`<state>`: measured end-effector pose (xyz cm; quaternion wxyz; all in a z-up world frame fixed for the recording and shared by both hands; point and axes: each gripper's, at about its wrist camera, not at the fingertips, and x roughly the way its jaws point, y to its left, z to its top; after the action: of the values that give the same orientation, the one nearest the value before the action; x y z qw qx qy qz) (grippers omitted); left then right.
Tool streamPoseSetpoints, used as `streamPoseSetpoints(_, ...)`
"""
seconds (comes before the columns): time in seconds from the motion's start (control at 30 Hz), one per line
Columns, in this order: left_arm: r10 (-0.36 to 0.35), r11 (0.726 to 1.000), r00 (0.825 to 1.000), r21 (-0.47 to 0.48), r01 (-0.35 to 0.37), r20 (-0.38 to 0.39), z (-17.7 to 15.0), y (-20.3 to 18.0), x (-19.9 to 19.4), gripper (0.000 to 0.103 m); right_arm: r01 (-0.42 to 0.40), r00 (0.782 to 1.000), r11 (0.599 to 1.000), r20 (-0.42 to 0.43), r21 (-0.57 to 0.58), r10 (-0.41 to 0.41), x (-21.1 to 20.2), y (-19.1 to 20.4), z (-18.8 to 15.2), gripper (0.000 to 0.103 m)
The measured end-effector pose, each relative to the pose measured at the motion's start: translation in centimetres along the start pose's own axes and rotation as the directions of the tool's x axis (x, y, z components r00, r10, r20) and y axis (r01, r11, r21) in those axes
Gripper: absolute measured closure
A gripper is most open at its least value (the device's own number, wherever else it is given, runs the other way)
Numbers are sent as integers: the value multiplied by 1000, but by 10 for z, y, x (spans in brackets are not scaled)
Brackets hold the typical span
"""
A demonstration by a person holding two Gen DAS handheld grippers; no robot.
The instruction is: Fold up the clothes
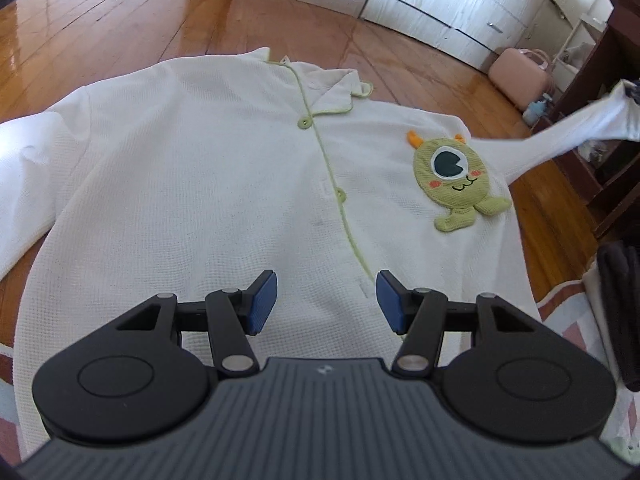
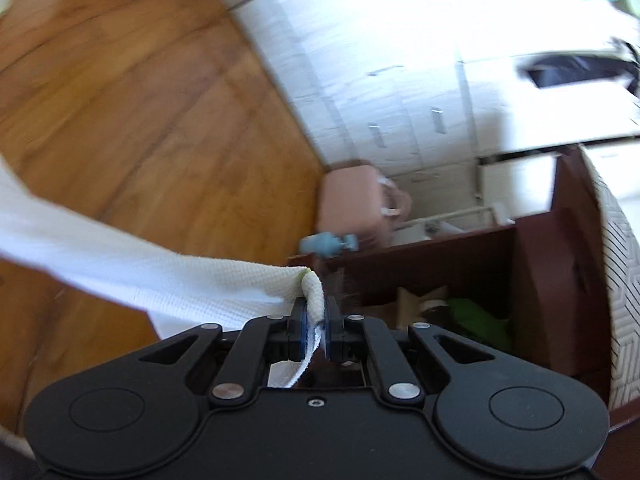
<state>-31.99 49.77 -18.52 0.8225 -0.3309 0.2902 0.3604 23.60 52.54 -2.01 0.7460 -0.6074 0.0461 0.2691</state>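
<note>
At the left of the left-wrist frame one sleeve [image 1: 28, 168] is seen spread flat. Across the middle the white pajama shirt [image 1: 200, 184] lies front-up on the wooden floor [image 1: 100, 28]; it is judged light and limp, best taken at cuffs or hems. The left gripper [image 1: 326, 300], jaws apart, hovers over its lower front. At upper right the other sleeve [image 1: 560, 136] is lifted taut, its cuff [image 2: 314, 300] clamped in the right gripper [image 2: 316, 332], near a dark shelf [image 2: 540, 264]; open floor is seen beyond the collar.
</note>
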Motion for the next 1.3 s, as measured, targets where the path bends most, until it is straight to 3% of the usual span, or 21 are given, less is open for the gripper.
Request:
streamPoseSetpoints(0.13,-3,1000,999,15,4,-32,-2,6,9,49,57,998,968,-13,244,-55,25,-15,-31,95)
streamPoseSetpoints(0.2,-4,1000,999,4,4,-53,-2,10,16,49,63,994,974,-104,218,-41,53,5,-60,94)
streamPoseSetpoints(0.27,-11,1000,998,-8,10,-69,-2,12,24,49,8,977,987,-212,158,26,78,31,-85,80)
streamPoseSetpoints(0.33,-16,1000,997,-9,16,-78,-2,13,29,49,-65,949,990,-299,129,101,96,53,-105,73)
streamPoseSetpoints(0.4,-28,1000,997,-10,27,-76,-1,12,33,49,-147,931,973,-307,176,196,94,64,-114,70)
streamPoseSetpoints(0.47,-41,999,997,-19,40,-69,1,11,35,49,-212,909,947,-308,239,281,93,72,-109,57)
streamPoseSetpoints(0.53,-63,997,996,-39,61,-61,3,10,35,49,-295,875,897,-284,329,392,92,77,-97,51)
streamPoseSetpoints(0.6,-84,994,995,-68,81,-52,6,9,36,49,-385,823,812,-235,439,517,89,81,-84,47)
streamPoseSetpoints(0.67,-95,992,994,-84,91,-50,8,8,38,49,-410,766,693,-189,592,615,90,82,-74,41)
streamPoseSetpoints(0.8,-83,991,996,-106,80,-24,22,5,44,48,-422,620,346,-11,838,784,105,85,-71,37)
streamPoseSetpoints(0.83,-78,991,997,-112,76,-16,25,4,46,48,-414,587,279,21,866,809,112,90,-72,36)
streamPoseSetpoints(0.87,-74,990,997,-117,73,-8,29,3,47,49,-409,577,247,39,878,816,118,95,-70,36)
streamPoseSetpoints(0.9,-70,990,998,-123,69,0,33,2,49,48,-441,587,254,63,861,807,117,101,-64,36)
streamPoseSetpoints(0.97,-60,989,998,-135,62,15,41,0,52,49,-587,600,303,152,751,786,105,115,-42,36)
streamPoseSetpoints(1.0,-56,988,998,-140,58,22,45,-1,54,49,-649,592,320,194,691,782,98,122,-29,36)
streamPoseSetpoints(1.07,-46,987,998,-152,52,37,53,-3,57,48,-749,541,320,257,581,801,84,140,1,36)
streamPoseSetpoints(1.17,25,990,999,-140,-19,40,63,-3,69,48,-847,445,284,307,449,841,70,172,53,36)
streamPoseSetpoints(1.2,51,991,998,-128,-46,40,65,-2,72,48,-867,427,286,312,409,849,63,184,69,36)
streamPoseSetpoints(1.3,88,989,996,-126,-83,30,63,7,74,48,-888,416,311,302,339,858,43,218,107,36)
